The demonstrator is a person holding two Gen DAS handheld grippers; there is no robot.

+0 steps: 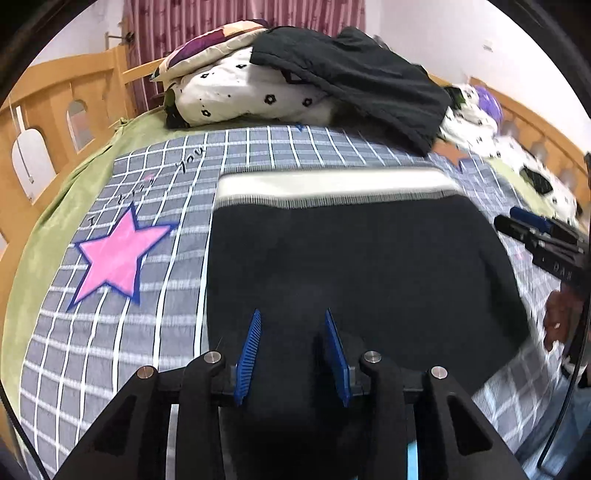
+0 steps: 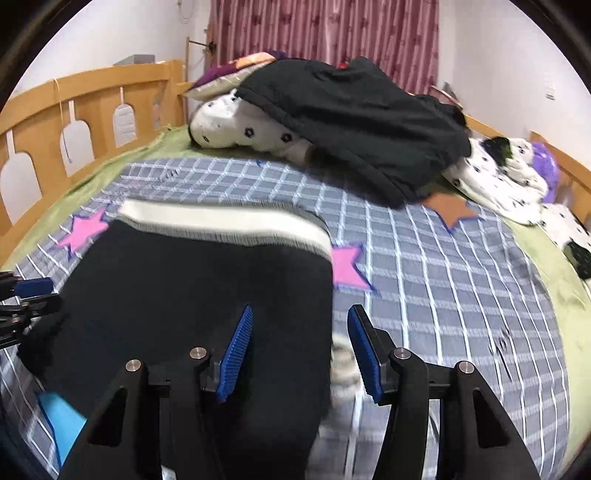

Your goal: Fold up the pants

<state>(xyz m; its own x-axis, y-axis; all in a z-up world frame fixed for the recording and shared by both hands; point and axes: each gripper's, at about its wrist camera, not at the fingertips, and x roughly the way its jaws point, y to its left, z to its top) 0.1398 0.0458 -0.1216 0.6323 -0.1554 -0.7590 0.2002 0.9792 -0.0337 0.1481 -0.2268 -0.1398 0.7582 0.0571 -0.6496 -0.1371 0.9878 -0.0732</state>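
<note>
Pants (image 1: 351,266) on checked bedspread (image 1: 147,332); wooden rail (image 2: 74,107), curtain (image 2: 325,33) behind.

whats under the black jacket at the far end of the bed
The black jacket drapes over a white flower-print quilt, with a purple patterned pillow beneath its far edge. How far the quilt runs under the jacket is covered and cannot be seen.

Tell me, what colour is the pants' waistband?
Cream-white waistband, clearest in the left wrist view.
</note>
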